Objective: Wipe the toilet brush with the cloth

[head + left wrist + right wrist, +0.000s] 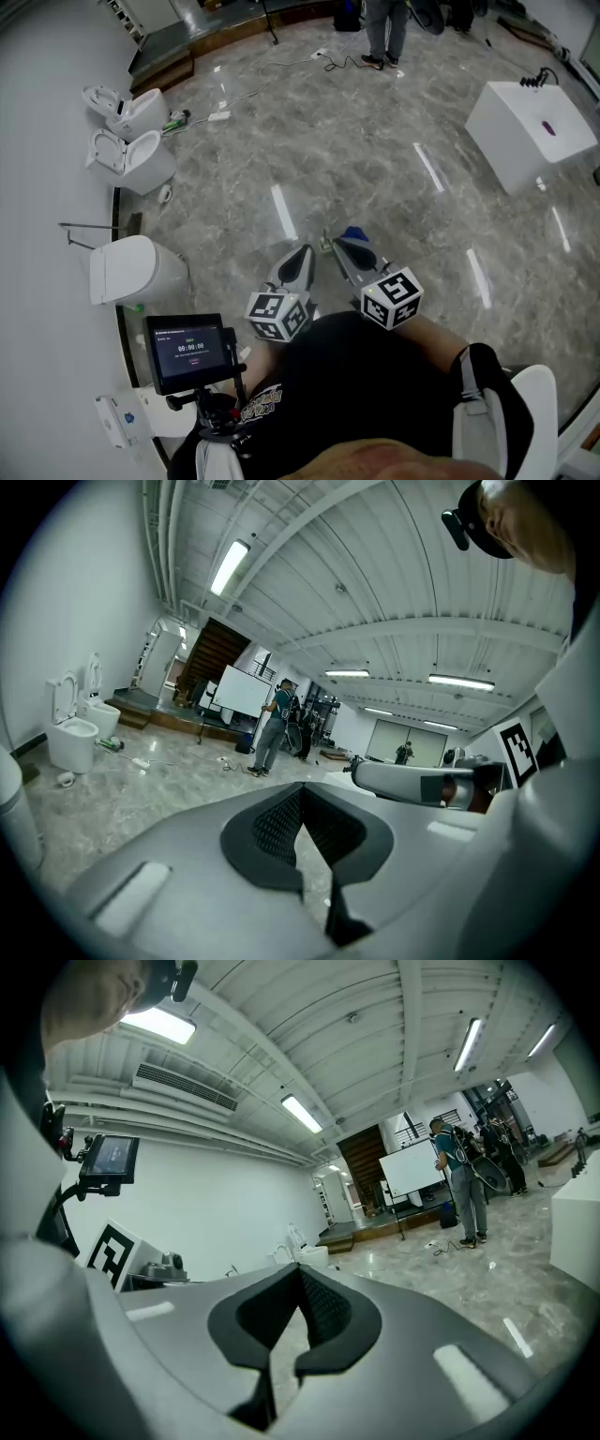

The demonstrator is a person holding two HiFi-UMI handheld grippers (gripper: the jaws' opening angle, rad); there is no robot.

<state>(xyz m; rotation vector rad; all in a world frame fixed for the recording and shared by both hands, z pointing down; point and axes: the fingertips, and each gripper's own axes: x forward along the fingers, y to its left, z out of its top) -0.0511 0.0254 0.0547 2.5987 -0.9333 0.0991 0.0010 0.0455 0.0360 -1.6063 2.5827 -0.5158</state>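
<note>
White ceramic toilets (131, 161), three, line the left wall on glossy grey marbled floor (375, 159). Two grey plastic grippers point forward side by side. The left gripper (303, 253) and right gripper (337, 246) each press their ribbed black pads (272, 825) together on nothing. One white box (525, 131) stands far right. No view shows where the toilet brush or cloth lies.

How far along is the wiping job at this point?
Done: nothing that shows. In hand: nothing. The left tool and right tool are both shut and empty, held out over the floor. No cloth or brush is in any view; only toilets stand along the wall. Left: the whole job, meaning finding both items, picking them up and wiping.
</note>
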